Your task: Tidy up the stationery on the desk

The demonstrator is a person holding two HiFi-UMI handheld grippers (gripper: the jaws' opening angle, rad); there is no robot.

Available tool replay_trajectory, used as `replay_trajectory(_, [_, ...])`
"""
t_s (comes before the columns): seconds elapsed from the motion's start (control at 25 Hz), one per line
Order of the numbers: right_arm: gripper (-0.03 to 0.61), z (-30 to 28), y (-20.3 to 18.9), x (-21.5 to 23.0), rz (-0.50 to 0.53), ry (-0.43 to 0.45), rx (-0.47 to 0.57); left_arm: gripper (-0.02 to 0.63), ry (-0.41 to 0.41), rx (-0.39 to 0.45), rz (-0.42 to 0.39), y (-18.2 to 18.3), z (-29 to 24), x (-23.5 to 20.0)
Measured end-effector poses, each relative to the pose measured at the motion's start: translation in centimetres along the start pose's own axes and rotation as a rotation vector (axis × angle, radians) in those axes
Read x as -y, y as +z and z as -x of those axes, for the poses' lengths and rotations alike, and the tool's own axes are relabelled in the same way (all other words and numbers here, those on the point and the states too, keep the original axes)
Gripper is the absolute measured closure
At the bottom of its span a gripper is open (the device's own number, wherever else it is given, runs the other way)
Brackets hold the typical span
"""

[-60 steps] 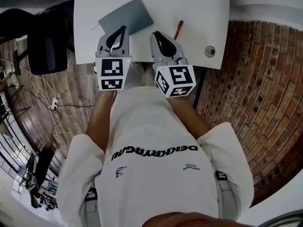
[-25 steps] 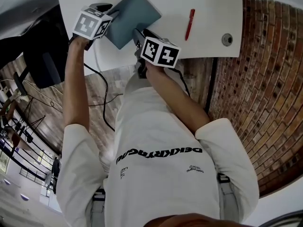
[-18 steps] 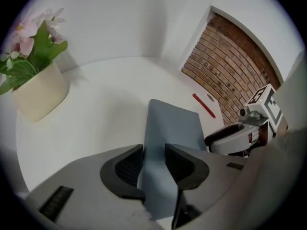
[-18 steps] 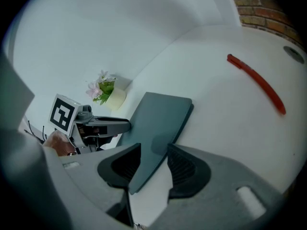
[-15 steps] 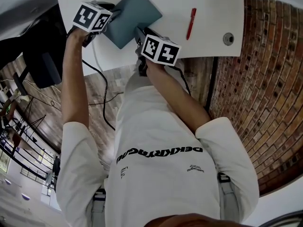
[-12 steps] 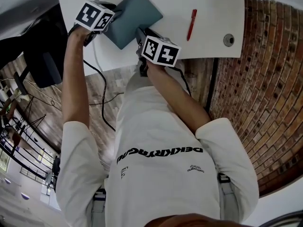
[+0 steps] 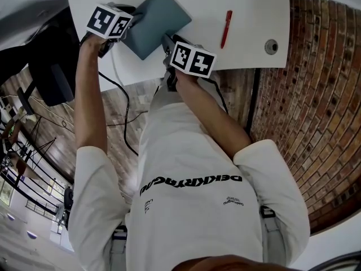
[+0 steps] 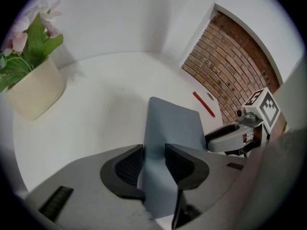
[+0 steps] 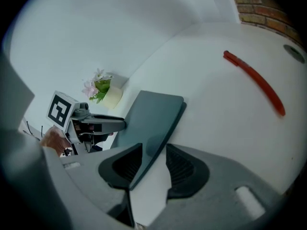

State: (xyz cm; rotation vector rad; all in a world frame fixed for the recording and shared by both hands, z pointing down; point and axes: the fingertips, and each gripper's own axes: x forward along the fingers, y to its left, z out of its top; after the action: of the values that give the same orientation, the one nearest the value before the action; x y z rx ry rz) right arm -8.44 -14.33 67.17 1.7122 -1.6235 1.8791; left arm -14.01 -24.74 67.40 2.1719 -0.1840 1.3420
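Grasp step: the left gripper pinches one edge of the flat grey-blue rectangular notebook on the white desk, while the right gripper, jaws apart astride its near corner, probably needs to close before any lift; the slim red pen lies beyond, untouched.

The person wears a white T-shirt with loose sleeves that end near the elbow. A line of bold black lettering crosses the chest, upside down from this camera. Below it sit two small black prints, too small to read. At the waist there seem to be grey straps or trousers. The left gripper and the right gripper have smooth grey shells and black ribbed pads. Each carries a white cube printed with black square markers. A thin black cable trails from the left one.
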Motion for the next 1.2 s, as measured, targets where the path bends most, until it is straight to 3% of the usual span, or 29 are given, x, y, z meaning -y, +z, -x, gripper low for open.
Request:
replay_trajectory(0.24, [0.442,-0.6,0.2,-0.4,0.008,-0.008,-0.004,0.472,-0.007,0.006,0.01,0.0,0.0,-0.1])
replay_trajectory(0.4, [0.485,-0.5,0.2,0.0,0.023,-0.014,-0.005,0.473,-0.004,0.029,0.039,0.1,0.1,-0.1])
replay_trajectory(0.8, [0.483,0.4,2.5,1.2,0.061,-0.027,0.021,0.473,0.006,0.02,0.061,-0.1,-0.1,1.2])
replay_trajectory(1.2, [0.483,1.2,4.9,2.8,0.162,-0.038,0.015,0.474,0.064,0.091,0.212,0.2,-0.8,2.8])
